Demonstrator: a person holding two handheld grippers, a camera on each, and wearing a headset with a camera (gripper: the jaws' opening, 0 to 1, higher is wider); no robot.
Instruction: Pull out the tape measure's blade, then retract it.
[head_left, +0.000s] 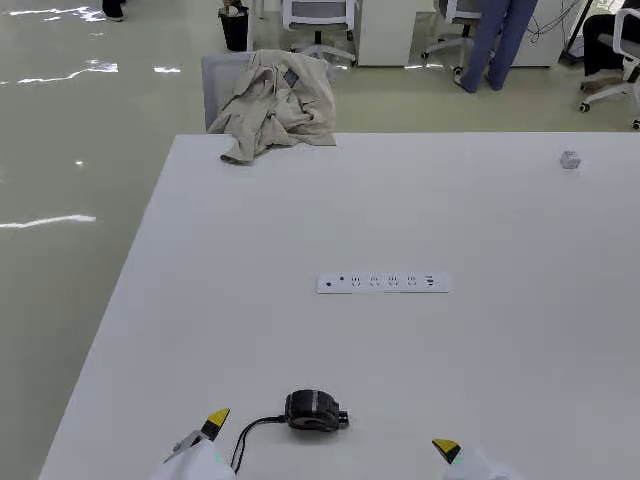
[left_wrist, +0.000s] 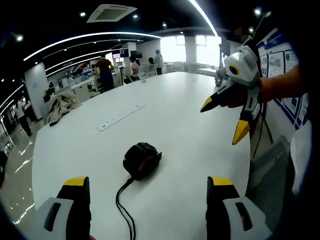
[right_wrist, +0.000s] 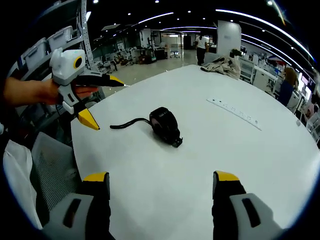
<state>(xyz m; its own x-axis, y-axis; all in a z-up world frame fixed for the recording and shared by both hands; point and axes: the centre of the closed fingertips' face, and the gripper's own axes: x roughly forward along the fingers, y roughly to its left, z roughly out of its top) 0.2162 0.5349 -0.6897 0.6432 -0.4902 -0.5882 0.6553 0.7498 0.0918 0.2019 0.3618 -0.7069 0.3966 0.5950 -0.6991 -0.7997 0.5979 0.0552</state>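
Note:
A black tape measure (head_left: 315, 411) lies on the white table (head_left: 400, 210) near its front edge, with a black wrist cord trailing to its left; its blade is drawn in. In the left gripper view the tape measure (left_wrist: 141, 159) sits just ahead of my left gripper (left_wrist: 146, 192), whose jaws stand wide apart. My right gripper (right_wrist: 158, 183) is open too, with the tape measure (right_wrist: 165, 125) a little ahead of it. In the head view the left gripper (head_left: 205, 430) is left of the case and the right gripper (head_left: 447, 452) to its right, neither touching it.
A white power strip (head_left: 384, 283) lies mid-table. A beige jacket (head_left: 277, 103) is draped over the far edge and a chair. A small crumpled object (head_left: 570, 160) sits at the far right. A person (head_left: 497, 40) stands beyond, among office chairs.

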